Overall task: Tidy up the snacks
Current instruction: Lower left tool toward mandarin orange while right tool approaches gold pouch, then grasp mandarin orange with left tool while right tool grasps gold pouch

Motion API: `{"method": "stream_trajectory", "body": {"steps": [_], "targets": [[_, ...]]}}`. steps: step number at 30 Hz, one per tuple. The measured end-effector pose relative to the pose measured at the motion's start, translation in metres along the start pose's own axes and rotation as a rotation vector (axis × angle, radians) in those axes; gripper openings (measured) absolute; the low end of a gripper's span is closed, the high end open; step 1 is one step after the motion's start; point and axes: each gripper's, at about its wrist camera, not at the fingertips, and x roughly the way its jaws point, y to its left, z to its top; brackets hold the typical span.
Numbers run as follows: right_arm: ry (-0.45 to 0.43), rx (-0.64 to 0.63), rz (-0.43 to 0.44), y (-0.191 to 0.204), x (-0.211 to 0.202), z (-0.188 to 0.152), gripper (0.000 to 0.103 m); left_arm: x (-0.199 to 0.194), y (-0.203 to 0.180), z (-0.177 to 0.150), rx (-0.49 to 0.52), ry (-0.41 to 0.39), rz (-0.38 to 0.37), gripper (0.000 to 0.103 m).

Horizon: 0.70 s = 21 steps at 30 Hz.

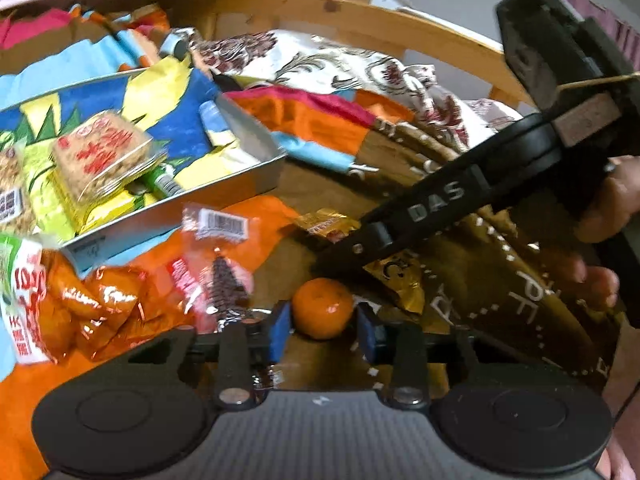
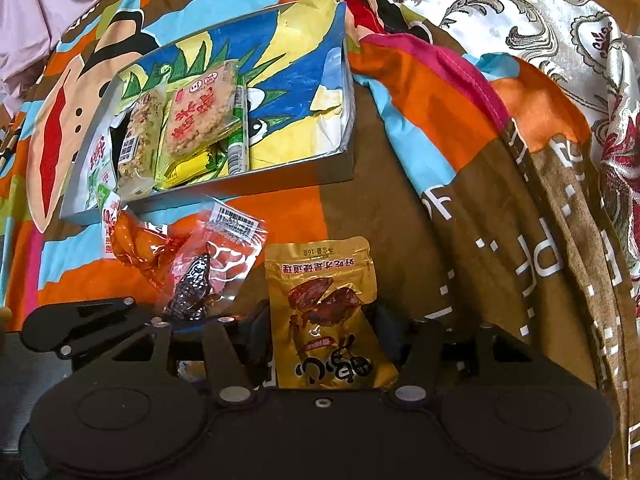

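1. Snacks [image 1: 102,152] are already lying in the tray [image 1: 256,184], several wrapped bars stacked toward one end. More are waiting loose on the blanket [image 1: 304,188] in front of it, so sorting is looking partly done.
2. Left wrist view: the left gripper [image 1: 323,330] is clenching a tangerine [image 1: 322,308], one blue pad sitting against each side. The fruit is resting low, at or just above the blanket. I am reading the side-on grip as chosen because a round fruit would roll out of any other hold.
3. Same view: an orange packet [image 1: 92,304] and a clear packet [image 1: 216,256] with a barcode are lying just beside the tray's near wall, probably queued for loading.
4. Same view: the right gripper [image 1: 344,250] is reaching down from the upper right, a hand [image 1: 600,208] wrapping its handle. Its tips are meeting a gold packet [image 1: 396,284] just beyond the tangerine.
5. Right wrist view: the gold packet is filling the gap between the right jaws, print side up and uncrumpled, lying flat on the brown part of the blanket. The jaws are sitting at its two edges. I cannot tell whether the pads are pressing on it or only straddling it.
6. Same view: the tray is standing well ahead, its blue and yellow half still bare. That free space is likely where the packet and the fruit are heading.
7. Risk, as a judgement: both tools are working close together, so one lift may be nudging the other.
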Motion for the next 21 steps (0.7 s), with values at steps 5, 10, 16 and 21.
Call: {"method": "stream_trajectory", "body": {"steps": [5,10,16,21], "targets": [[-0.005,0.014,0.005,-0.003,0.0,-0.002,0.058,0.004,-0.009,-0.001,0.031,0.001,0.046,0.039],[-0.014,0.023,0.002,-0.005,-0.007,-0.01,0.054,-0.001,-0.01,-0.003,-0.028,0.0,0.07,0.036],[0.001,0.041,0.021,-0.009,-0.014,-0.017,0.059,-0.017,-0.012,-0.009,-0.091,0.026,0.119,0.036],[0.026,-0.119,-0.046,0.009,-0.014,-0.02,0.083,-0.017,-0.01,-0.011,-0.083,0.022,0.119,0.039]]}}
